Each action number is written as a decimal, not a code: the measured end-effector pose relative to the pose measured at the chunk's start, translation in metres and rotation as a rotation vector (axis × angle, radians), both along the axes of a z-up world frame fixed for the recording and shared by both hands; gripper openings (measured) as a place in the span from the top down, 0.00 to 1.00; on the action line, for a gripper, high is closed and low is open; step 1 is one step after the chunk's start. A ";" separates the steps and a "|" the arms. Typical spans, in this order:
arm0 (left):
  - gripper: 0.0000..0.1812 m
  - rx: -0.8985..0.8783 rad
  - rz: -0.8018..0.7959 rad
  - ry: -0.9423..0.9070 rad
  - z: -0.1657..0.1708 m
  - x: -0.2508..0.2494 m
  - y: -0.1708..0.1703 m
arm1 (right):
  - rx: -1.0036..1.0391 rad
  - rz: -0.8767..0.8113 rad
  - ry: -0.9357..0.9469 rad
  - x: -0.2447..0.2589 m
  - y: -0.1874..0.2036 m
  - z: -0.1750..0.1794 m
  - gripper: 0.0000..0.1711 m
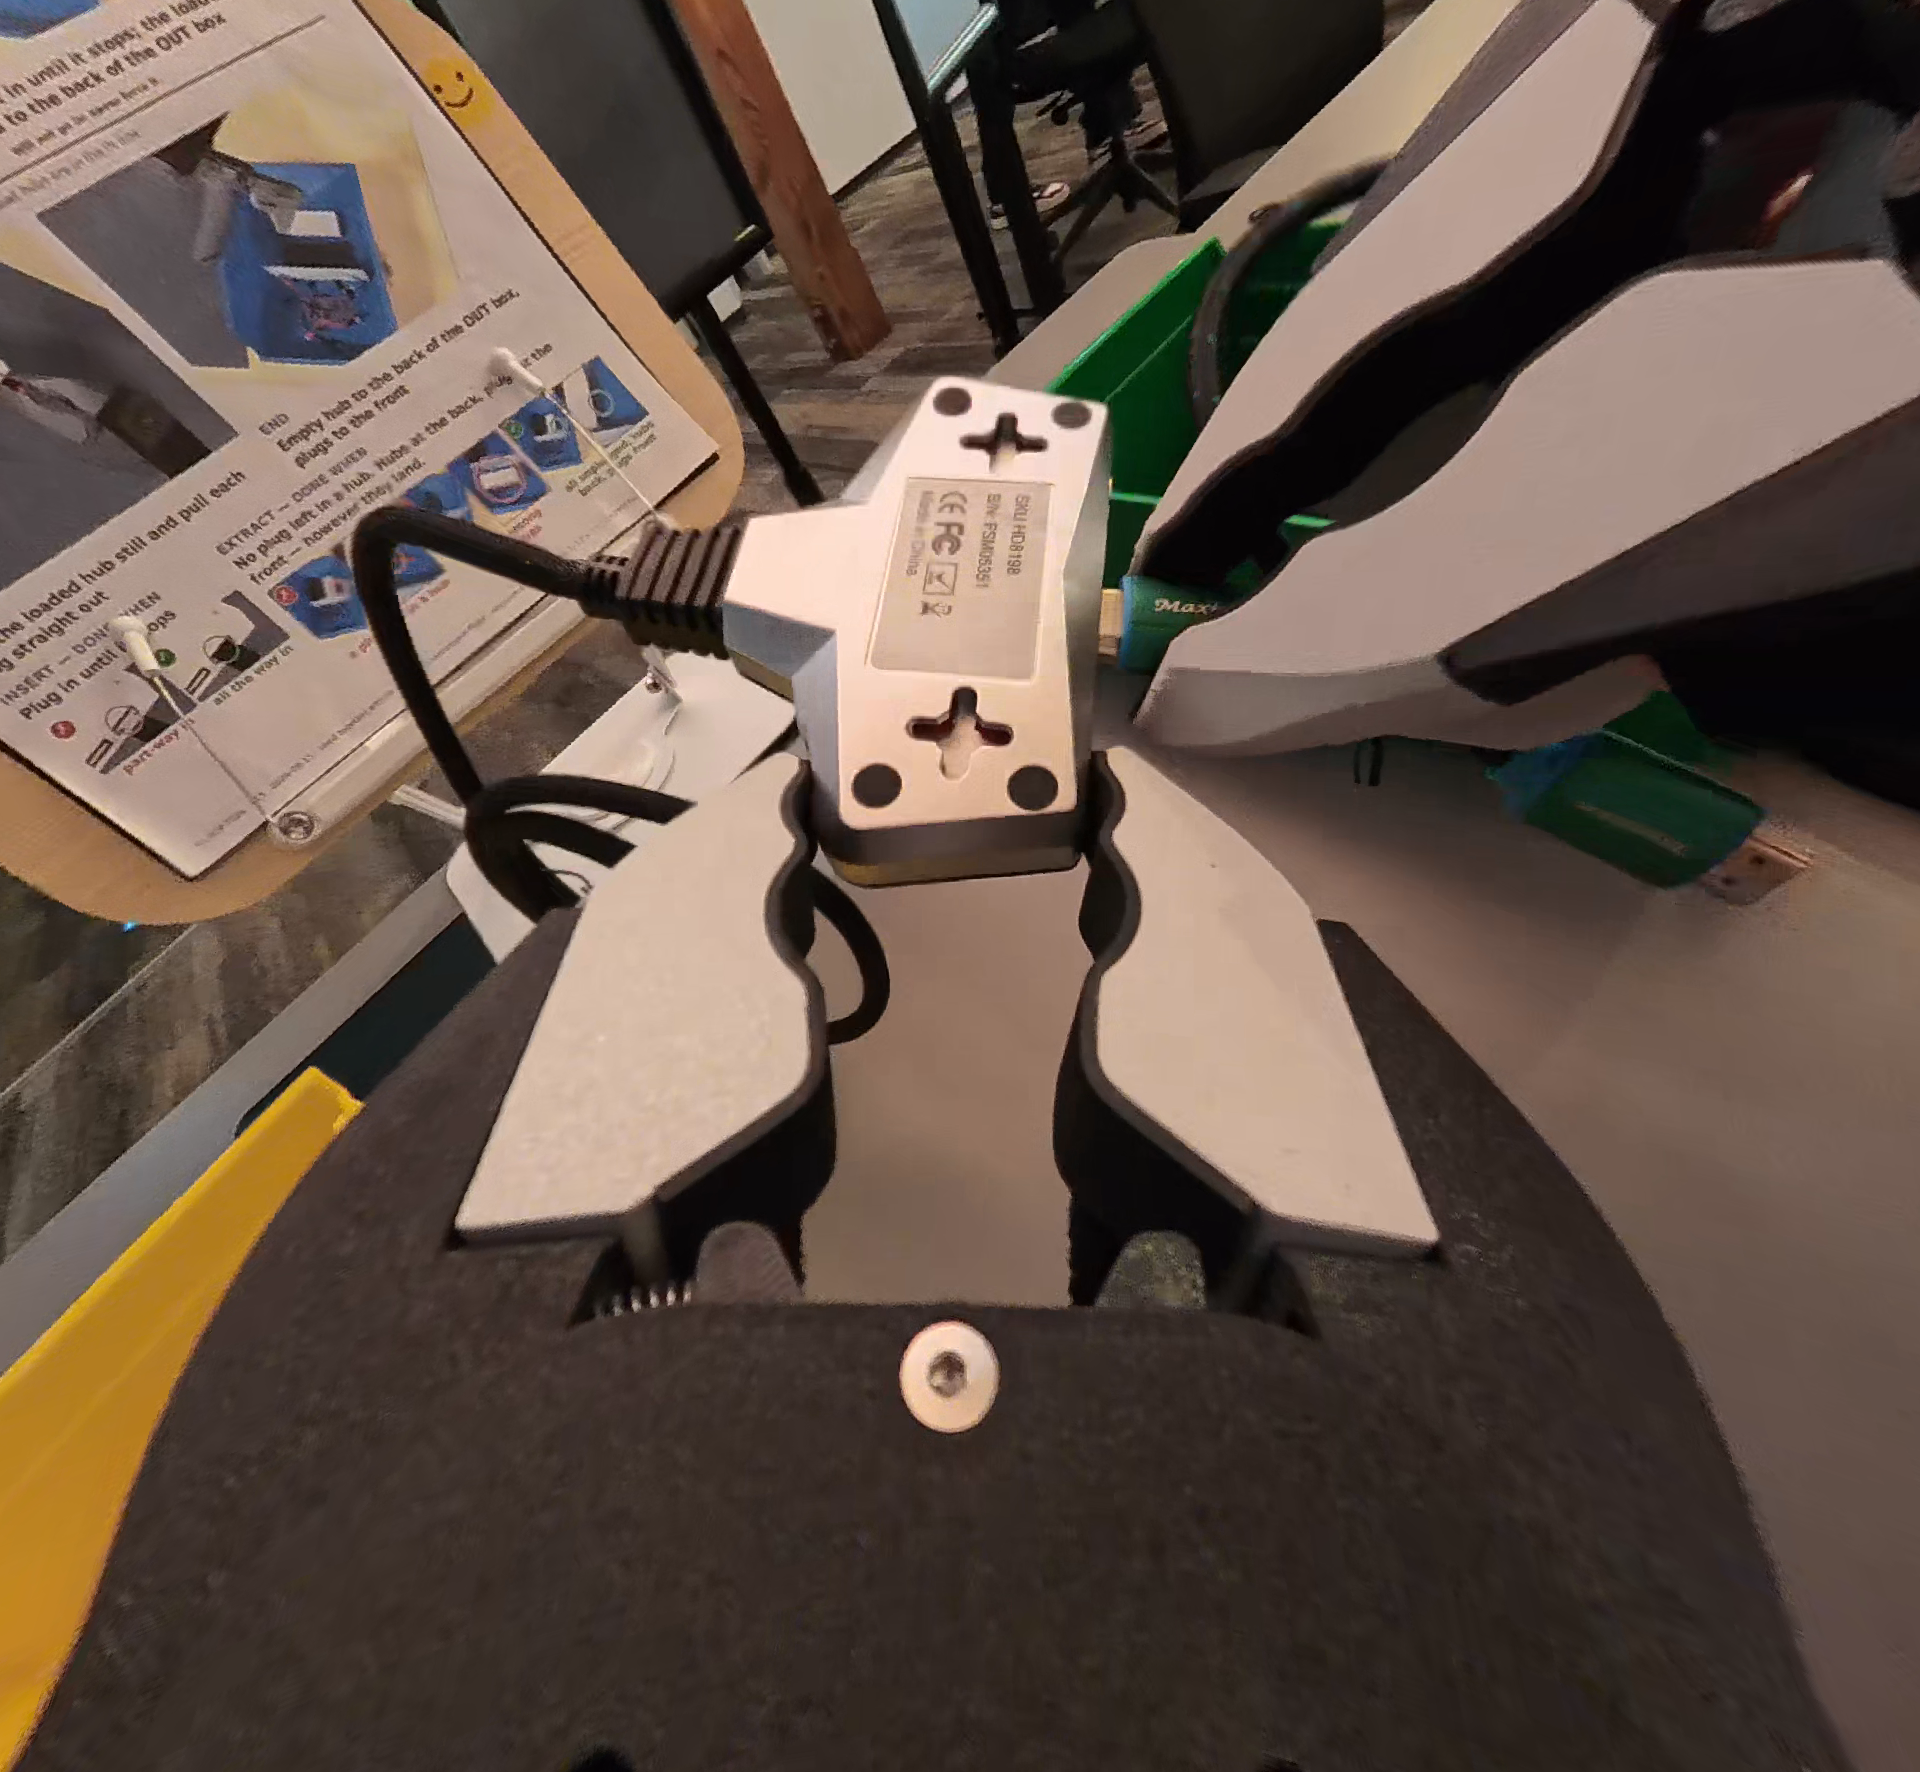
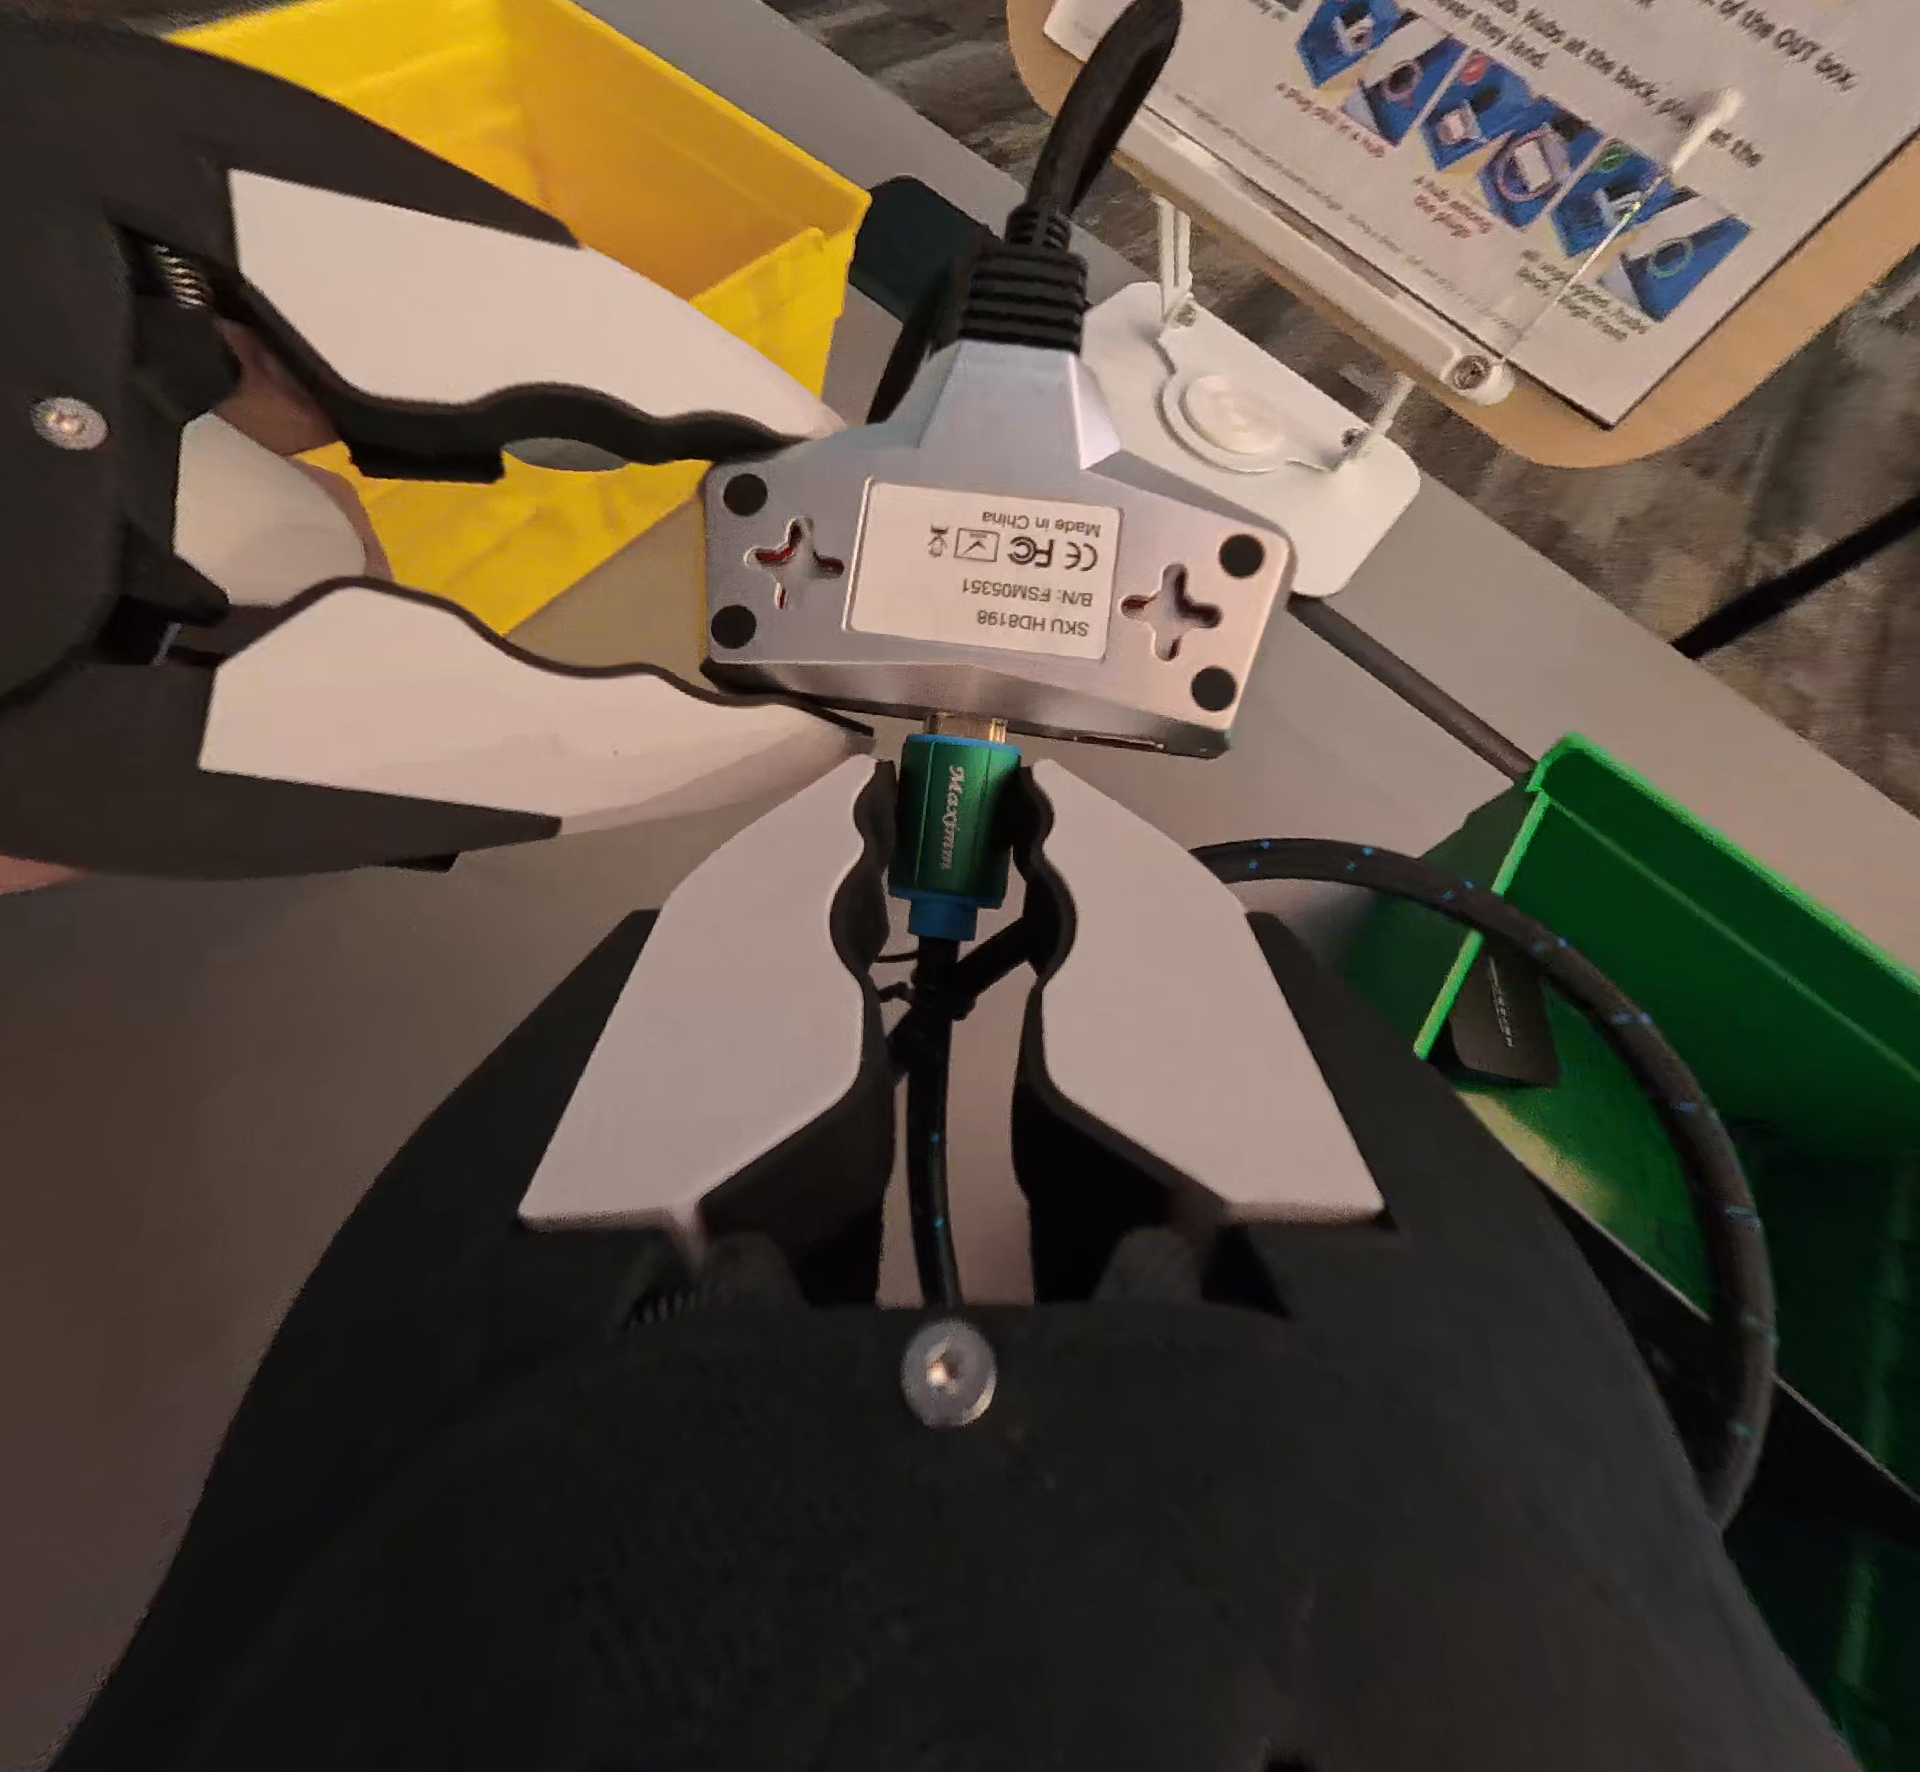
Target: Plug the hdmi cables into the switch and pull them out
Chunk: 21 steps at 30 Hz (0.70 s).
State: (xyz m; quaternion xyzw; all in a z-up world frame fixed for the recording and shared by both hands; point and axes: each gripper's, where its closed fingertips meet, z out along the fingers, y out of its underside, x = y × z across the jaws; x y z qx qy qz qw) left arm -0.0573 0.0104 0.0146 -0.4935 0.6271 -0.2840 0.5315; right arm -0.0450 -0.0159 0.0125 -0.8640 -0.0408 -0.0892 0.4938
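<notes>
A: Left tongs (image 1: 951,818) pinch the silver switch (image 1: 961,600) by its short end, underside up, off the table (image 1: 1558,995).

B: Right tongs (image 2: 951,818) pinch the green plug (image 2: 948,823), metal tip at the switch's long edge. Yellow bin (image 2: 623,133) left, green bin (image 2: 1683,901) right.

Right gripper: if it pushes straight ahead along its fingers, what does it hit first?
The right gripper is shut on the green metal HDMI plug, whose gold tip sits at the port edge of the silver metal switch box. Straight on, the plug would likely drive into that box, held by the left gripper.
</notes>
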 end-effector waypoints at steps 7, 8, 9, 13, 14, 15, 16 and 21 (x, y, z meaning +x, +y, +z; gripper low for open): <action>0.72 0.034 0.050 0.048 -0.014 0.005 0.003 | -0.081 0.023 -0.013 0.000 0.001 -0.018 0.88; 0.73 0.038 0.062 0.048 -0.017 0.007 0.004 | -0.097 0.021 -0.024 0.002 0.002 -0.022 0.87; 0.73 0.036 0.078 0.037 -0.019 0.008 0.006 | -0.096 0.009 -0.023 0.004 0.004 -0.024 0.87; 0.73 -0.031 0.116 -0.016 -0.031 0.012 0.007 | -0.099 -0.039 -0.063 0.009 0.004 -0.033 0.87; 0.73 -0.057 0.123 -0.027 -0.034 0.012 0.007 | -0.096 -0.056 -0.082 0.010 0.003 -0.035 0.87; 0.73 -0.085 0.129 -0.036 -0.037 0.012 0.007 | -0.090 -0.074 -0.104 0.010 0.003 -0.036 0.87; 0.73 -0.101 0.131 -0.040 -0.041 0.013 0.007 | -0.087 -0.093 -0.124 0.011 0.003 -0.038 0.87; 0.73 -0.122 0.143 -0.037 -0.055 0.019 0.006 | -0.081 -0.148 -0.105 0.017 0.001 -0.052 0.87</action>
